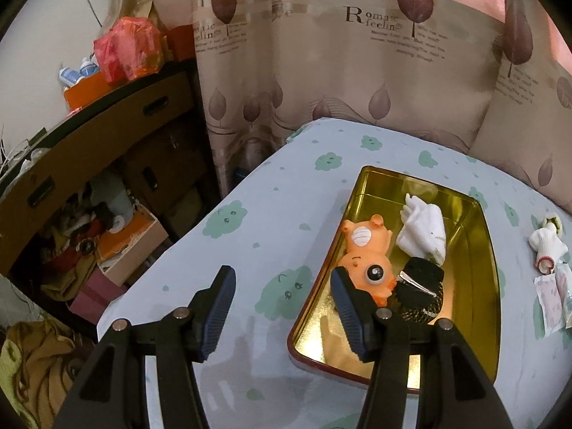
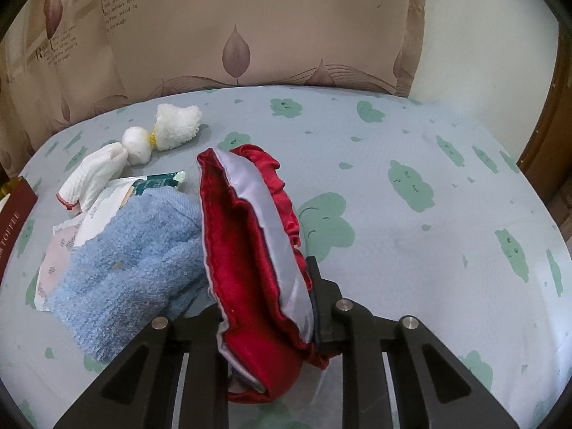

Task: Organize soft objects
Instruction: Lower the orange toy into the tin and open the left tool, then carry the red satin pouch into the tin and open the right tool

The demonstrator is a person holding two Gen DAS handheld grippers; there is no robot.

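In the left wrist view a gold tin tray point(image 1: 479, 286) lies on the bed sheet. It holds an orange squeaky toy point(image 1: 364, 254), a white folded cloth point(image 1: 425, 232) and a black hair piece with a clip point(image 1: 422, 293). My left gripper point(image 1: 282, 311) is open and empty, its right finger over the tray's left rim. In the right wrist view my right gripper point(image 2: 264, 307) is shut on a red and grey satin pouch point(image 2: 250, 246), held above the sheet. A blue towel point(image 2: 132, 268) lies just to its left.
A white glove point(image 2: 93, 178) and a tied white sock bundle point(image 2: 168, 128) lie behind the towel, over some paper packets point(image 2: 64, 243). They also show at the right edge of the left wrist view point(image 1: 547, 243). A curtain hangs behind the bed. Cardboard boxes point(image 1: 107, 150) stand left.
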